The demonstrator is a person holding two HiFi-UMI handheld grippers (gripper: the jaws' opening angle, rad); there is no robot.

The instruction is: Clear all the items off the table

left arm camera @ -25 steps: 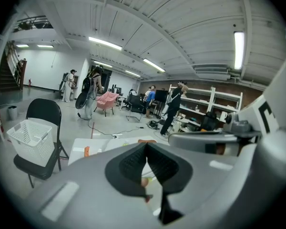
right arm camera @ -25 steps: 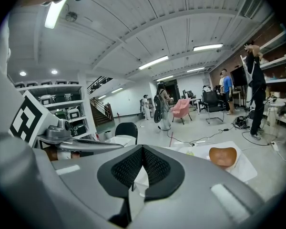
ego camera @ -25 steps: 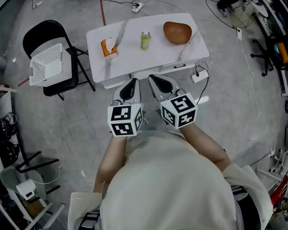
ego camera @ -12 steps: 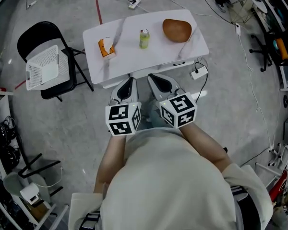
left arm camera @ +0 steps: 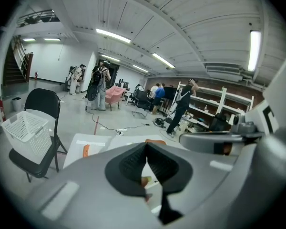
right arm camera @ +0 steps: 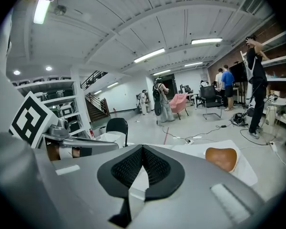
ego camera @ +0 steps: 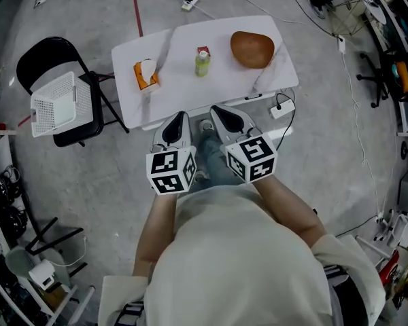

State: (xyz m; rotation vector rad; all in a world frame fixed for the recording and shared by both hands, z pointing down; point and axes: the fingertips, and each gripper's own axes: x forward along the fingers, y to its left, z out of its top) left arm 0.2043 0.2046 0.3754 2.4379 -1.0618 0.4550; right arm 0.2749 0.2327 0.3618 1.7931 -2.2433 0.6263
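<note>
A white table (ego camera: 177,80) stands ahead of me in the head view. It bears an orange tissue box (ego camera: 145,74) at the left, a green bottle with a red cap (ego camera: 202,62) in the middle, and a brown bowl (ego camera: 251,49) at the right. My left gripper (ego camera: 178,122) and right gripper (ego camera: 221,114) hang side by side short of the table's near edge, both shut and empty. The brown bowl (right arm camera: 221,158) shows in the right gripper view, the orange box (left arm camera: 86,150) in the left gripper view.
A black folding chair (ego camera: 51,56) with a white basket (ego camera: 54,104) on its seat stands left of the table. Cables and a power strip (ego camera: 283,109) lie on the grey floor around it. Several people stand far back in the hall (left arm camera: 101,85).
The table and chair have drawn closer and shifted down in the head view as I moved forward. Both grippers stay shut and side by side.
</note>
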